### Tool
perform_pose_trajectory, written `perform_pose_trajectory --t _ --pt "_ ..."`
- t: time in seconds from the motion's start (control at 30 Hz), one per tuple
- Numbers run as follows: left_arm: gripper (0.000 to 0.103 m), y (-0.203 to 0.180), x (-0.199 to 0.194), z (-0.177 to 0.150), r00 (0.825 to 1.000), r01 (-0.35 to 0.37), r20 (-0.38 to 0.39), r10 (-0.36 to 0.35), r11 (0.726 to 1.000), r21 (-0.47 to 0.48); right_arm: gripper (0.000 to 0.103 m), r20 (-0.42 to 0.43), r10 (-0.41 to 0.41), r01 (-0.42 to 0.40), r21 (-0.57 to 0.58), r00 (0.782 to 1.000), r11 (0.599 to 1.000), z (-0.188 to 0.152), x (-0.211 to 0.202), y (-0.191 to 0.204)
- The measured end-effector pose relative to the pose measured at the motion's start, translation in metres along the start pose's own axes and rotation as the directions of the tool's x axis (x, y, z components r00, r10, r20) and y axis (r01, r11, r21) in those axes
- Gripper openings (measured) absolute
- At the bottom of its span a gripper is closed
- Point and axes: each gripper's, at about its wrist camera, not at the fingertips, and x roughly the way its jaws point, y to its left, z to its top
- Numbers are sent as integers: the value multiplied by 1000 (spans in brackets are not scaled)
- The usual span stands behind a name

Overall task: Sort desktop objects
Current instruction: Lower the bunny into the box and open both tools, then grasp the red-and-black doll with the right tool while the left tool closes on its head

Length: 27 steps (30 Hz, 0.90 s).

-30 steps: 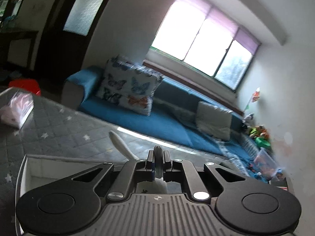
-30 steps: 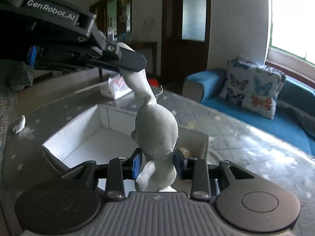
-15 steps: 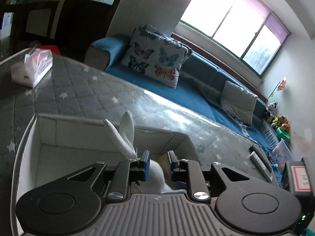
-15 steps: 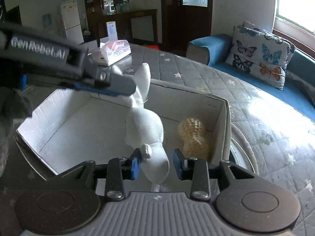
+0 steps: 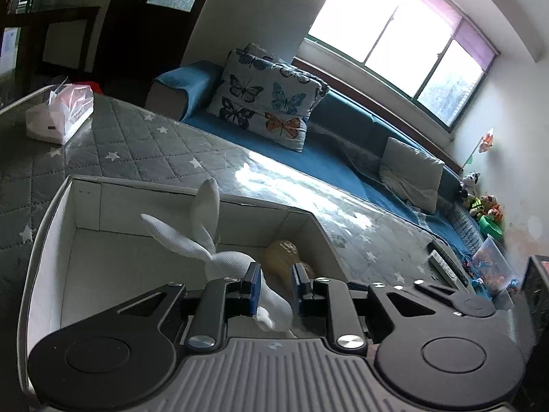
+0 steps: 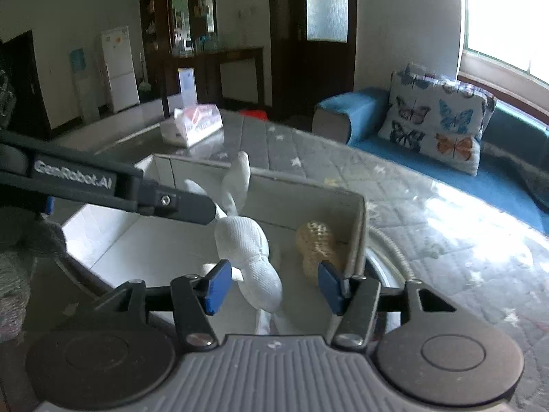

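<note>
White rabbit toy (image 6: 252, 261) lengthwise in box (image 6: 357, 226), ears far end, both jaws spread.

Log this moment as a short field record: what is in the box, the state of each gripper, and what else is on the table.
container: white box on the quilted table
in box: white toy rabbit; yellow peanut-shaped toy near the right wall
left gripper: open, above the rabbit
right gripper: open wide, rabbit between the pads but ungripped
also on table: tissue pack, beyond the box
background: sofa with butterfly cushion
</note>
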Motion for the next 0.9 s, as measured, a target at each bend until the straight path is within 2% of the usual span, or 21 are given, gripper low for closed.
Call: perform_pose_trajectory --t 0.1,0.27,0.4,0.47,0.57,0.63,0.9 --pt "22 -6 -11 -10 1000 2 5 -2 1000 17 58 36 -4 4 2 999 1000 -8 -26 -1" --pt "22 -14 -27 -30 1000 24 -1 -24 999 34 67 90 -1 0 9 996 1000 -27 -70 0" --pt "22 -19 -34 -48 999 49 -25 -48 998 40 68 86 10 -10 3 996 1000 -46 -89 5" --pt "22 -21 -36 -57 997 61 -42 -59 997 43 72 73 17 -17 -6 997 1000 -55 -95 10" --pt "22 -22 -34 -71 995 78 -72 -75 996 35 74 51 17 -16 -28 999 999 -68 -94 16" --pt "28 -21 -31 -80 993 82 -90 -80 996 25 74 34 12 -11 -32 999 999 -76 -89 19" --pt "29 -6 -17 -91 987 98 -126 -104 994 -54 73 -19 16 -16 0 1000 1000 -84 -64 17"
